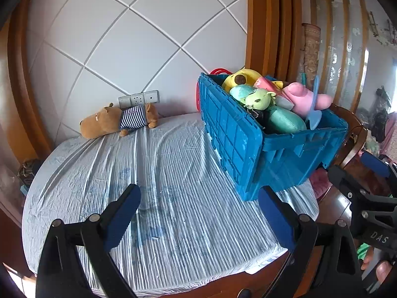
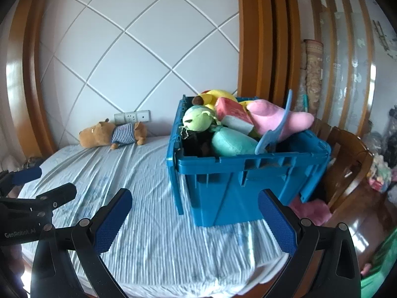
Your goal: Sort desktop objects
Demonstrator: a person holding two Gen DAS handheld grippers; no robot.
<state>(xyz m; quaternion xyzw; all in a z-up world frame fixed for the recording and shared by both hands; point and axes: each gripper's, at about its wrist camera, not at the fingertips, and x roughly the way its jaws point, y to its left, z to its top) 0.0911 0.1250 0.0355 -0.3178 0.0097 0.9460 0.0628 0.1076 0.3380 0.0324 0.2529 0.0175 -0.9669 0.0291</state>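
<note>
Where cloth [image 1: 161,198] wrinkles, tiled wall [image 1: 139,37].

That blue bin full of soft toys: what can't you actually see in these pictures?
- Blue bin: bottom layer hidden by piled toys, both views.
- Black toy: shape lost in shadow under the green plush.
- Red item: mostly behind the bin, left wrist view.
- Pink thing on the floor: hidden behind the bin.

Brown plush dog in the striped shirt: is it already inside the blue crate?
No. The brown plush dog lies on the covered table by the wall, apart from the blue crate.
</note>
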